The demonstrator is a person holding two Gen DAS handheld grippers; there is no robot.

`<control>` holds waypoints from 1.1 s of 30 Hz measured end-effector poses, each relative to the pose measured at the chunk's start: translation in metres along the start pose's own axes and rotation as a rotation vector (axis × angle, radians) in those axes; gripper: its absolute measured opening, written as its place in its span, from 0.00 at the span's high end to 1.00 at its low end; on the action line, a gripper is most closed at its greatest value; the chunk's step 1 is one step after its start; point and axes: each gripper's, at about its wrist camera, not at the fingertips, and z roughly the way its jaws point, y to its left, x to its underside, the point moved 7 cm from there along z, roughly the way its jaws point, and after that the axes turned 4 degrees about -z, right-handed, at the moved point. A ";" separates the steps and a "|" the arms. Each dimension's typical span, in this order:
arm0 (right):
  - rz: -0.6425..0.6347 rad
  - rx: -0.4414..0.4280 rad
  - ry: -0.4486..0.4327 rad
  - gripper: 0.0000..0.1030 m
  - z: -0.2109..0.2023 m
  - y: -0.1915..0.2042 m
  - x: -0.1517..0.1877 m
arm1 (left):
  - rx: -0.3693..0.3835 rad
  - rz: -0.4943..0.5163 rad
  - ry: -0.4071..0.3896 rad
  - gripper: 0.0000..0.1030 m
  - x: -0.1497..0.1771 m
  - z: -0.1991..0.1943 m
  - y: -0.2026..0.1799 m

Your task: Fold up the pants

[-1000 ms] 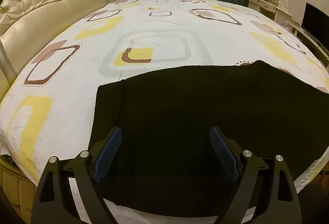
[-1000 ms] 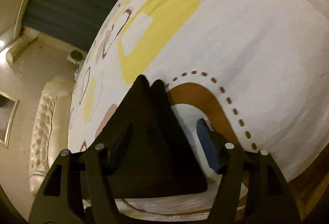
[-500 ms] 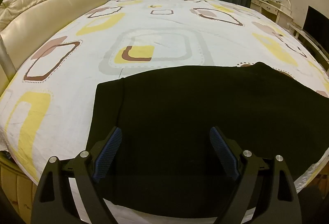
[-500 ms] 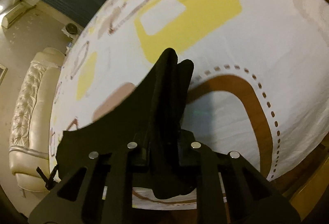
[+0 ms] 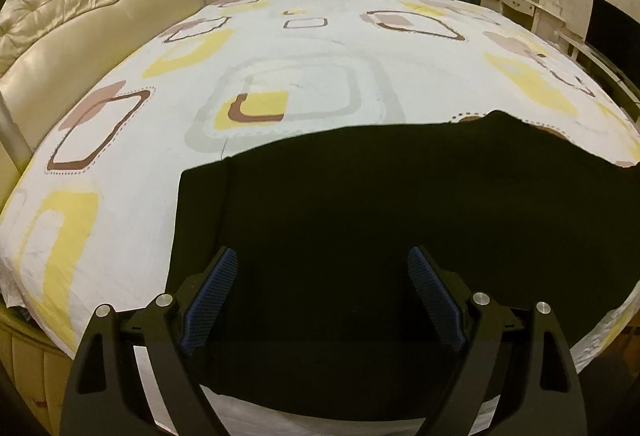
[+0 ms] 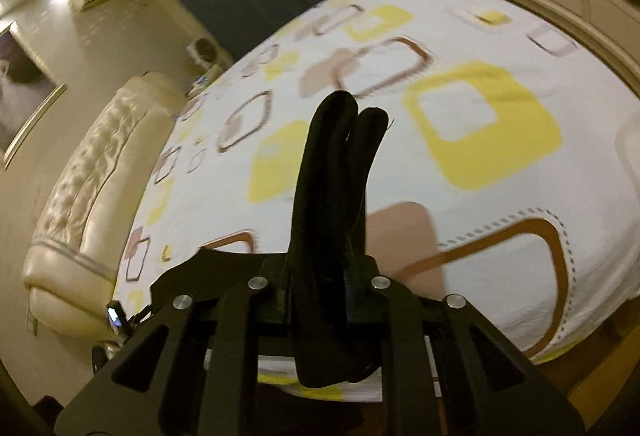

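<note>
Pants [image 5: 380, 236], black, soft and limp, likely light, pinched at the hem by the closed right gripper [image 6: 332, 276]; left gripper [image 5: 322, 300], at six o'clock, gapes empty.

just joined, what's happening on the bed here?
A person with two handheld grippers is folding black pants laid out on a patterned bedsheet. The right gripper has just closed on one end of the pants, the fabric bunched between its fingers and raised off the sheet. The left gripper hovers open over the other end, gripping nothing yet.
</note>
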 end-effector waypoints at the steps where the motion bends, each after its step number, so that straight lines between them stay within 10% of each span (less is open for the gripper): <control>1: -0.022 -0.018 0.001 0.84 0.000 0.018 -0.002 | 0.002 -0.004 -0.002 0.16 -0.001 -0.001 0.001; 16: -0.232 -0.146 0.094 0.84 0.107 0.204 0.052 | 0.004 -0.073 -0.016 0.16 -0.011 -0.007 0.014; 33: -0.285 0.005 0.332 0.84 0.273 0.233 0.171 | 0.021 -0.100 -0.031 0.16 -0.017 -0.011 0.015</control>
